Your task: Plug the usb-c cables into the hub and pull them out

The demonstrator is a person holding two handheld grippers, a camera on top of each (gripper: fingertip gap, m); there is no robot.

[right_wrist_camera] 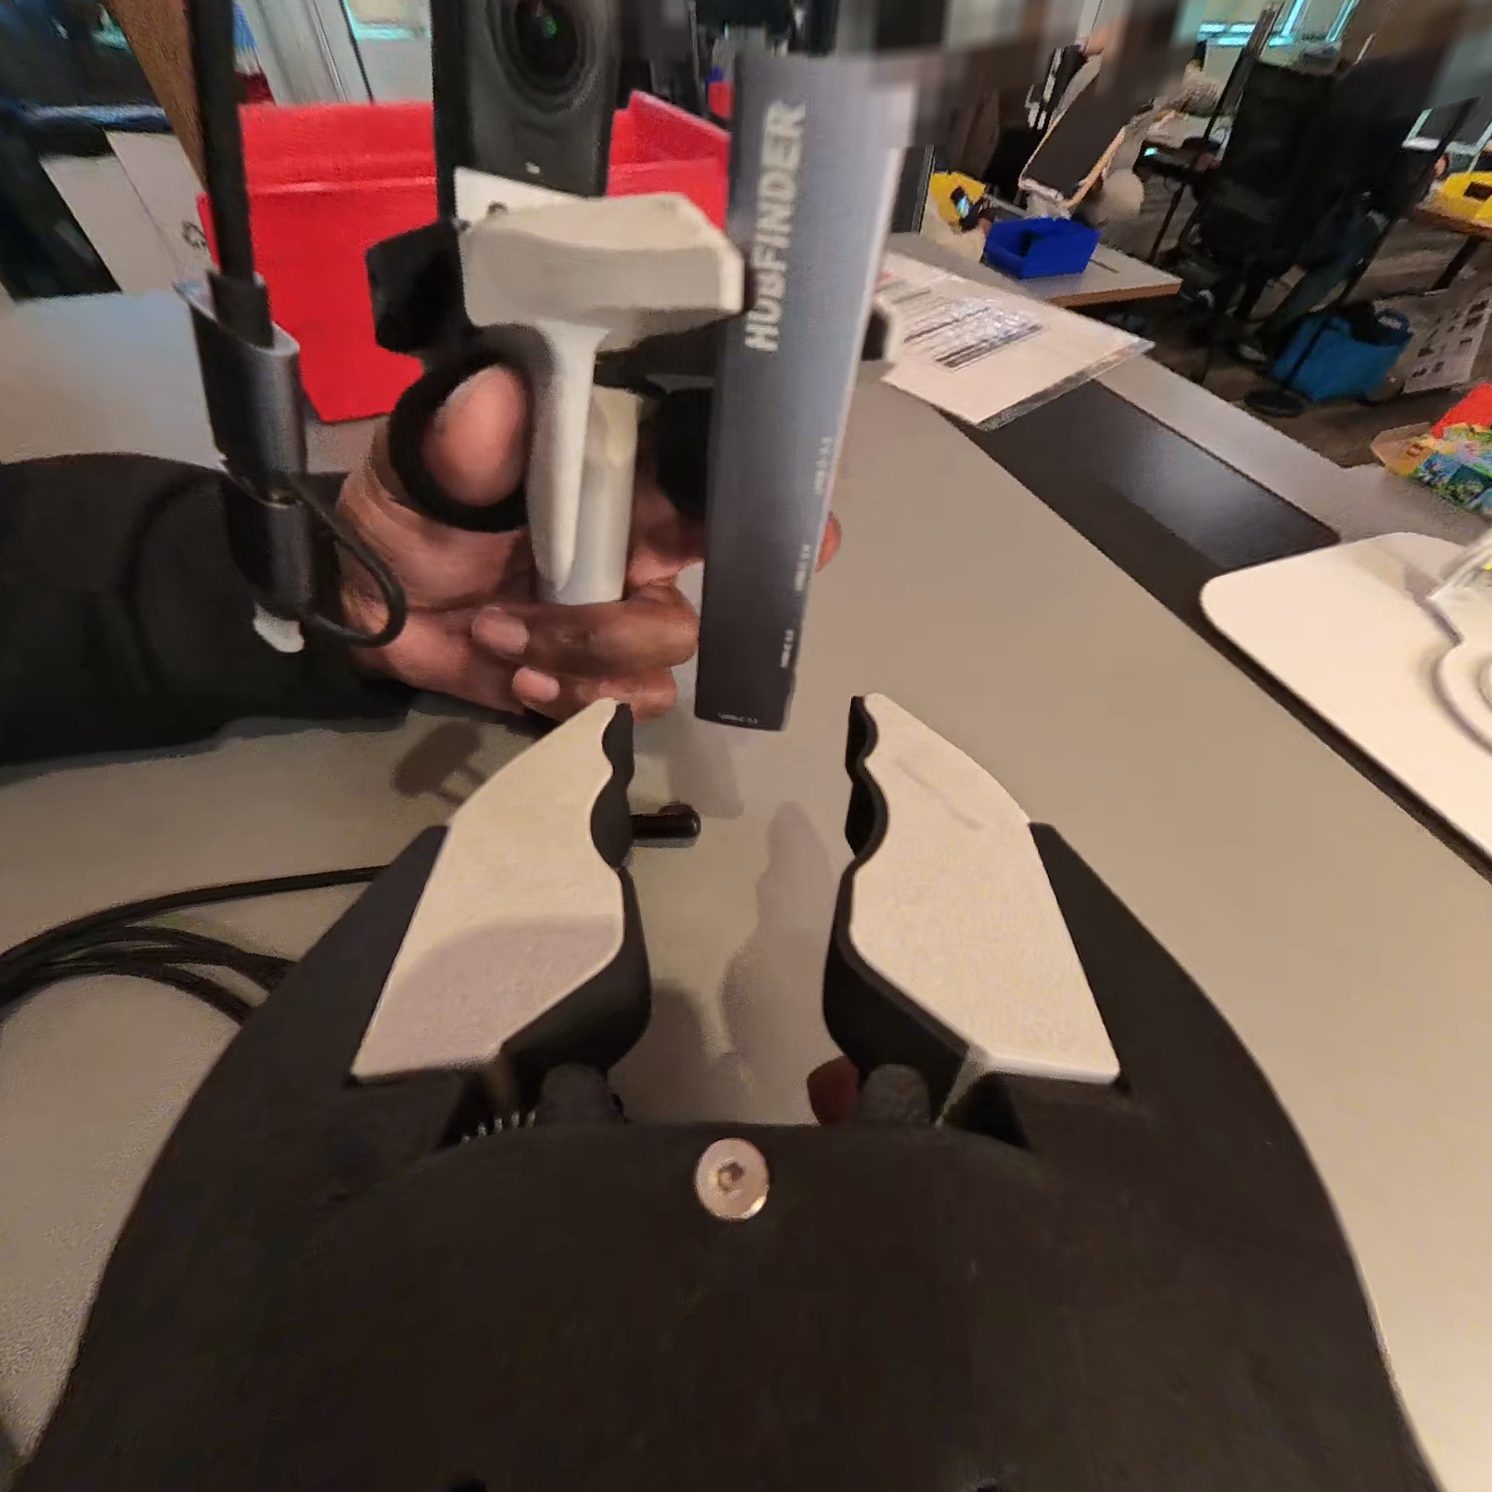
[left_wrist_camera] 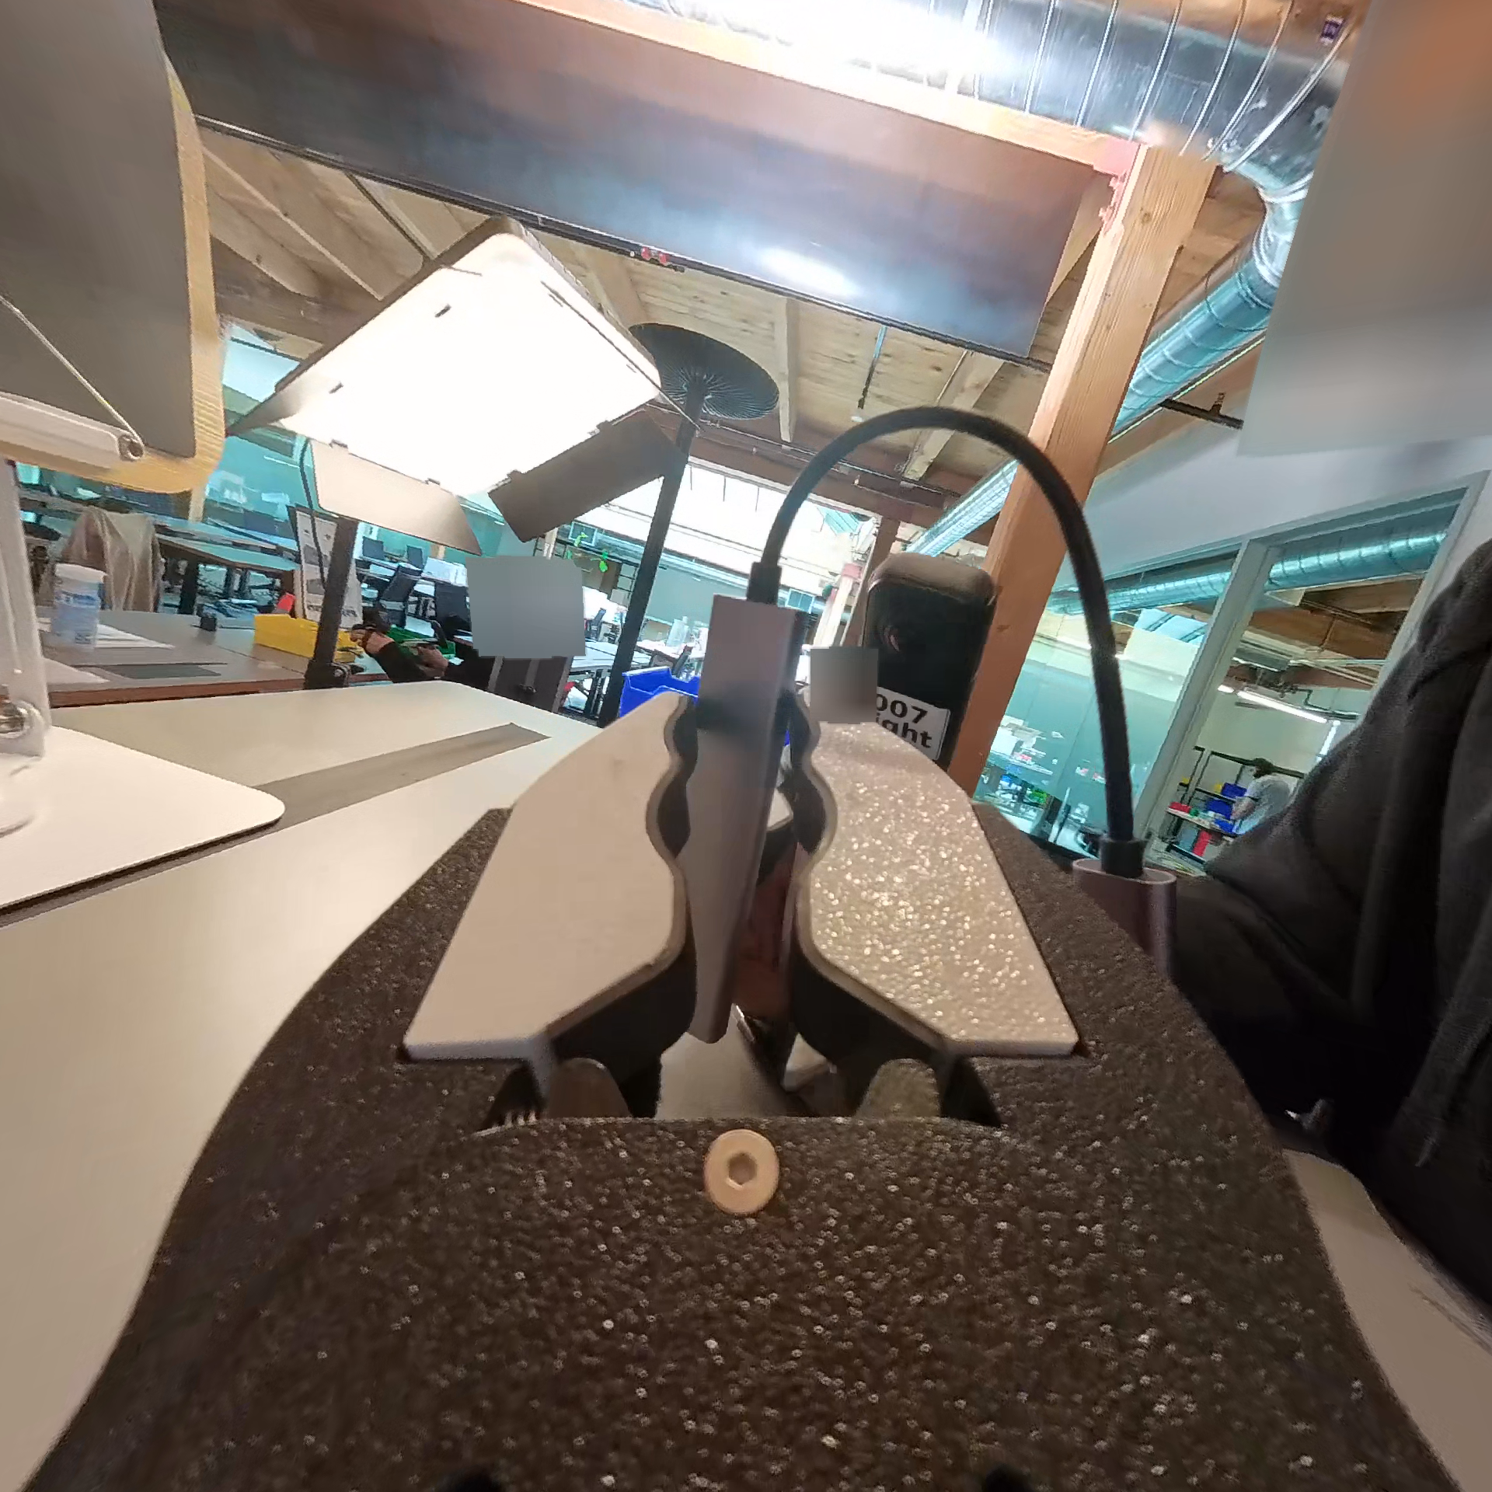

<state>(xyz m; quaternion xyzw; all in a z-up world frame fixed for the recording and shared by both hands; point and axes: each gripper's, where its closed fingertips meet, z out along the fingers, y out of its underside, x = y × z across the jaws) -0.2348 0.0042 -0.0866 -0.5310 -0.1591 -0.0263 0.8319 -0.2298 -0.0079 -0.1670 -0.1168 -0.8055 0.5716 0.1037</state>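
Note:
My left gripper [left_wrist_camera: 739,718] is shut on a slim grey hub [left_wrist_camera: 739,807] and holds it upright above the grey table [left_wrist_camera: 242,928]. The hub's own black cable [left_wrist_camera: 1074,517] loops from its top down to a grey plug [left_wrist_camera: 1126,888] on the right. In the right wrist view the hub [right_wrist_camera: 791,404] hangs with its lower end just beyond my right gripper [right_wrist_camera: 739,727], which is open and empty. The left gripper's white finger [right_wrist_camera: 613,258] clamps the hub's upper part. A loose black cable plug [right_wrist_camera: 666,822] lies on the table by my right gripper's left fingertip.
A hand [right_wrist_camera: 500,565] in a dark sleeve [right_wrist_camera: 121,597] grips the left tool. Black cables [right_wrist_camera: 121,945] lie at the left. A red bin [right_wrist_camera: 339,242] stands behind. A white stand base [right_wrist_camera: 1332,646], a dark mat [right_wrist_camera: 1130,484] and a bagged paper [right_wrist_camera: 985,331] are on the right. My right fingertips sit around 8 centimeters from my left ones.

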